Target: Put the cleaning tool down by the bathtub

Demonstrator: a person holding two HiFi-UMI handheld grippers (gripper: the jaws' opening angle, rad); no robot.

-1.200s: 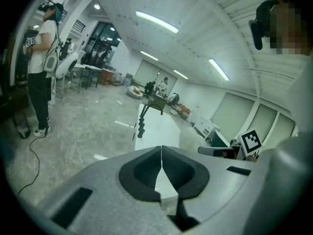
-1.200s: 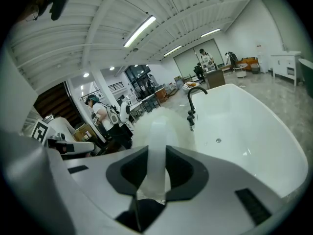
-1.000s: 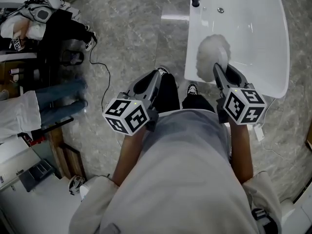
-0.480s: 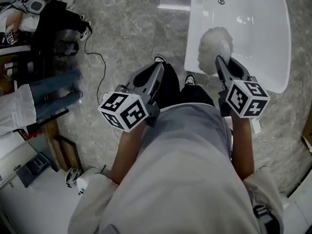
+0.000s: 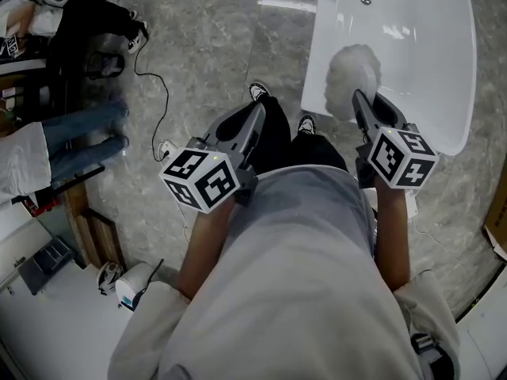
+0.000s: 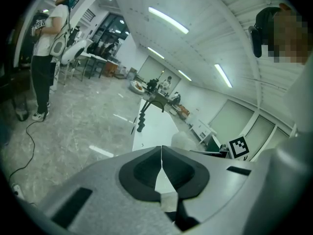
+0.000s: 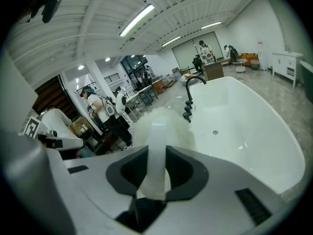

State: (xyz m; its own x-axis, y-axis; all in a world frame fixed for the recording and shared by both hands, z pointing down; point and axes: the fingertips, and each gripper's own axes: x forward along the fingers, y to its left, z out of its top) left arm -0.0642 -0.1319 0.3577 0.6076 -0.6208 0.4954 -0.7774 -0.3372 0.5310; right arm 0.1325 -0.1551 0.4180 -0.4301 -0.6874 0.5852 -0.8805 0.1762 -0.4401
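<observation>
While the person is standing on the grey marble floor (image 5: 198,46) just left of the white oval bathtub (image 5: 432,70), the right claw (image 5: 358,101) is gripping the fluffy white round-headed cleaning tool (image 5: 351,74) by its translucent white handle. The head view is showing the tool's puffy head raised off the floor, hanging over the tub's near left rim and part of the basin. It is not showing the grip itself. The right gripper view is supplying that: both dark pads are pressing on the handle, standing partly apart around it, with the fluffy head just beyond the tips. That view is also showing the curved black faucet (image 7: 188,99) at the tub's far end and the small round drain (image 7: 215,132) on the tub's white floor.

The left claw (image 5: 258,113) is hovering to the left of the tub, above the person's dark trousers and black-and-white shoes (image 5: 259,92), which only the head view is showing. The left gripper view is showing its jaws meeting at the tips with nothing between them, and the right claw's black-and-white marker cube (image 6: 238,147) off to the right. A thin black cable (image 5: 146,74) is trailing across the floor at the left, near a bystander in blue jeans (image 5: 87,137).
</observation>
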